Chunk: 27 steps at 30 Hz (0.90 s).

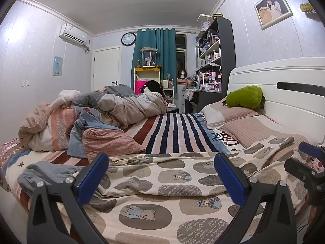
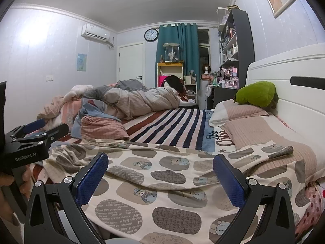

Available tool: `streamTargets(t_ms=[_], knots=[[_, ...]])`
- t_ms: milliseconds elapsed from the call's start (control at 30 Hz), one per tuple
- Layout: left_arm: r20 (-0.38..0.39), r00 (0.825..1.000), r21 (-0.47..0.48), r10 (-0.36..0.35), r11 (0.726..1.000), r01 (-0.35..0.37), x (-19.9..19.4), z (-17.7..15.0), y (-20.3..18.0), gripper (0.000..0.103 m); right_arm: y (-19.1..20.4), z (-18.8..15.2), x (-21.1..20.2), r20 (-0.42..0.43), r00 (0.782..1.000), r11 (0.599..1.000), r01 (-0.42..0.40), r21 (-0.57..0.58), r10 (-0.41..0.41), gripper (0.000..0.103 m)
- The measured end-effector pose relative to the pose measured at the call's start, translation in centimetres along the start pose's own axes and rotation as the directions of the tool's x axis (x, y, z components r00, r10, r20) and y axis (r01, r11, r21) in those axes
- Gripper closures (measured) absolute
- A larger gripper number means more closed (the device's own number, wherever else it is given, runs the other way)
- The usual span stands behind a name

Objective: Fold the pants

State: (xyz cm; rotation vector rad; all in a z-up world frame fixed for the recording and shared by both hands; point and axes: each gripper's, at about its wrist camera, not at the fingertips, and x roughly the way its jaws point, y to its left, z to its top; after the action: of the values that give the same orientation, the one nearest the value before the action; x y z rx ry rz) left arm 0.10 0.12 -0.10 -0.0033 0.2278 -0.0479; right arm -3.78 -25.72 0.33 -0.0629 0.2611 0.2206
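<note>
Across the striped bed (image 1: 172, 130) my bear-print pants (image 1: 162, 183) lie spread, seemingly just under both my left tongs (image 1: 161, 174) and right tongs (image 2: 160, 172), each gaping wide.

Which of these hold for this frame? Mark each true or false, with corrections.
1. Both grippers are shut on the pants. False: the left gripper and right gripper are open, holding nothing.
2. The bear-print pants lie spread on the bed. True.
3. A green plush sits on a pillow. True.
4. The curtain is red. False: the curtain is teal.
</note>
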Motion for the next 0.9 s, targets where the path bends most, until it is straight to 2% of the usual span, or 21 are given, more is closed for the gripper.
streamTargets(t_ms=[700,900], knots=[[-0.010,1.000,-0.011,-0.020,1.000,0.020,-0.3,0.1,-0.2,0.001,-0.2,0.0,0.0,-0.003,1.000,1.000,0.004,0.005,-0.004,0.001],[-0.027,0.998,-0.038,-0.048,0.998,0.047,-0.3,-0.2,0.9,0.001,-1.4,-0.2,-0.3,-0.016,1.000,0.998,-0.007,0.069,0.008,0.001]])
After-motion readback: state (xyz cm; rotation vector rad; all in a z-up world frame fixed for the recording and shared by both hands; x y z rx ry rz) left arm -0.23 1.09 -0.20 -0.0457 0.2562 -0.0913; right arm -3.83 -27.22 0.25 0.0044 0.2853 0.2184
